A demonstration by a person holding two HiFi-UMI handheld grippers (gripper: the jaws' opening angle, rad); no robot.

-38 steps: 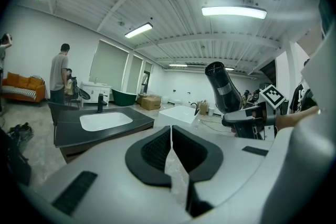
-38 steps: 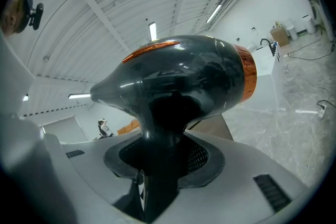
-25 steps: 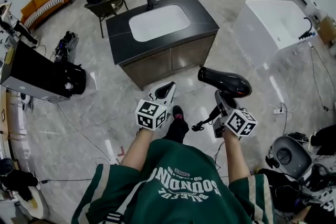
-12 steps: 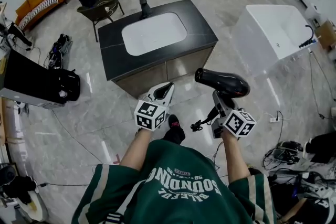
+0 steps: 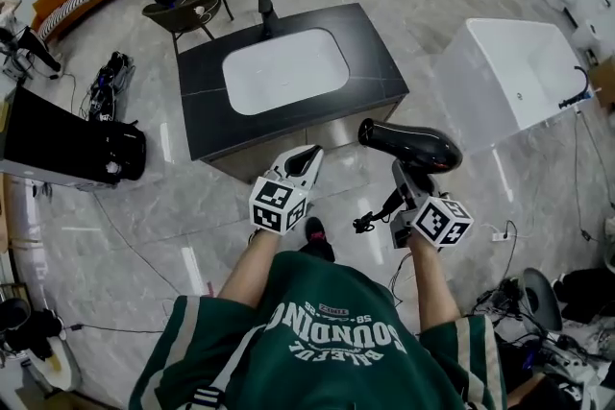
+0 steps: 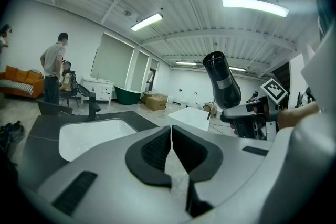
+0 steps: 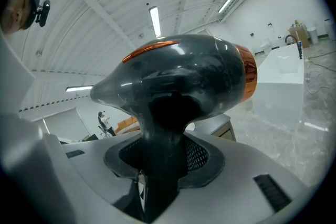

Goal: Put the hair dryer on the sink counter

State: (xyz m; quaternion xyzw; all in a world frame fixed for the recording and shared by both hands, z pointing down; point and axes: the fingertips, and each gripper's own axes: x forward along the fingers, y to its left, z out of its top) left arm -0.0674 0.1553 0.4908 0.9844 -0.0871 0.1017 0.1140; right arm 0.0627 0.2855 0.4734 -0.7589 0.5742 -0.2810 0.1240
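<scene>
My right claw (image 7: 163,161) is clamped on the handle of the hair dryer (image 7: 178,78). Its pads press in from both sides, and the barrel rides above the jaws, lying across them. My left claw (image 6: 170,147) is closed tight with nothing in it, the pads meeting edge to edge.

In the head view both claws sit just below the centre of the frame. The hair dryer is right of the middle, held in the air over the floor (image 5: 125,235), and its cord (image 5: 370,224) curls down beside the right claw.

Above the claws, in the upper middle of the frame, is the dark bench (image 5: 207,115) with its white sink (image 5: 285,69) and a black tap (image 5: 266,10) at the far edge. The hair dryer is short of the bench's near edge and apart from it, not over the top. A white bathtub (image 5: 524,62) stands at the upper right.

I judge the pick-up done and the carry under way. What is left is to bring the hair dryer over the bare dark top beside the sink and lower it until it rests. Then I open the right claw and draw clear. The strips on either side of the sink look the roomiest places.
</scene>
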